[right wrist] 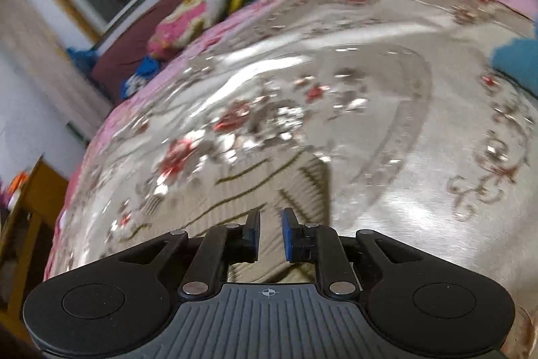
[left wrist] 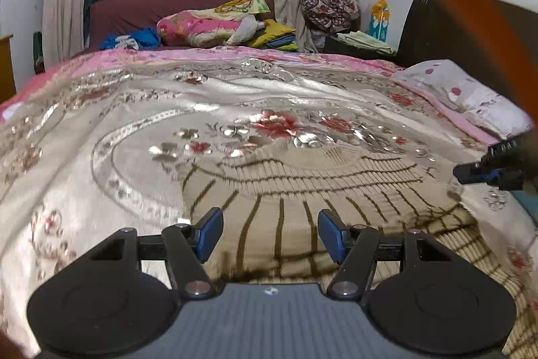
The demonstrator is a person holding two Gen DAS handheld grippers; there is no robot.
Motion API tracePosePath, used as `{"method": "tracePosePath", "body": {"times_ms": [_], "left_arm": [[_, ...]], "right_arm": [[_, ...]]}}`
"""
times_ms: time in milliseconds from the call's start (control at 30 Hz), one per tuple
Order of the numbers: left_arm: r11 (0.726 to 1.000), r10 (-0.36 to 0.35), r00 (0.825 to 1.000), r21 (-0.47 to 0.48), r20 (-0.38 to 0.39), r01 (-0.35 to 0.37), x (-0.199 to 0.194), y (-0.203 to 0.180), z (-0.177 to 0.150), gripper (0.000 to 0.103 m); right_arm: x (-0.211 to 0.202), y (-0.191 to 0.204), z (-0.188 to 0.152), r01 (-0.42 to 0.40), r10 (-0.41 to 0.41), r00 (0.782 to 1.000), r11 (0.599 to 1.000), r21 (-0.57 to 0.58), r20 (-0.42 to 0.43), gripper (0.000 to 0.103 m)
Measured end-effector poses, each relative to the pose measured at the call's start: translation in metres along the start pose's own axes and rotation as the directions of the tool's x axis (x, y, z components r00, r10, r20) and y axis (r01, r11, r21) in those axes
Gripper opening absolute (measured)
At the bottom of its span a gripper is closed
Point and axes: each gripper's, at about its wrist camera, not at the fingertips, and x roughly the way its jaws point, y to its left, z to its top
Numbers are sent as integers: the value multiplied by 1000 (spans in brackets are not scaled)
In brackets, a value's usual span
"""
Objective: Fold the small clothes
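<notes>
On the floral satin bedspread [left wrist: 134, 130] lay a beige knit garment with dark stripes [left wrist: 302, 190]; left gripper [left wrist: 270, 232] jaws wide apart over it, right gripper [right wrist: 270, 234] jaws narrowly apart, empty.

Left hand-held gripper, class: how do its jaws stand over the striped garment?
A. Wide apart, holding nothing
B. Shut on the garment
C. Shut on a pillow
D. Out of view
A: the left hand-held gripper shows its blue pads wide apart, with the striped garment flat on the bedspread beyond.
</notes>
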Motion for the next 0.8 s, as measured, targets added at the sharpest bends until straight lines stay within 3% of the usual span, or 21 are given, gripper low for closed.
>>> {"method": "tracePosePath", "body": {"times_ms": [133,300,433,667,800], "left_arm": [[999,37,999,-26,-39,-39,19,2,3,66],[994,99,982,-25,-158,-104,38,11,-15,67],[993,100,980,-40,-173,-109,33,15,-20,67],[990,113,985,-68,-133,-123,10,13,-16,67],[988,139,972,-44,-187,-150,18,7,-21,67]], "right_arm": [[14,14,-15,-10,6,999,995,-97,-37,16],[31,7,-25,23,-34,996,992,-126,-82,14],[29,9,-22,33,-45,995,990,-136,-87,14],[8,21,-28,0,-12,998,984,-181,-67,17],[19,19,-34,38,-63,991,977,-208,-116,21]]}}
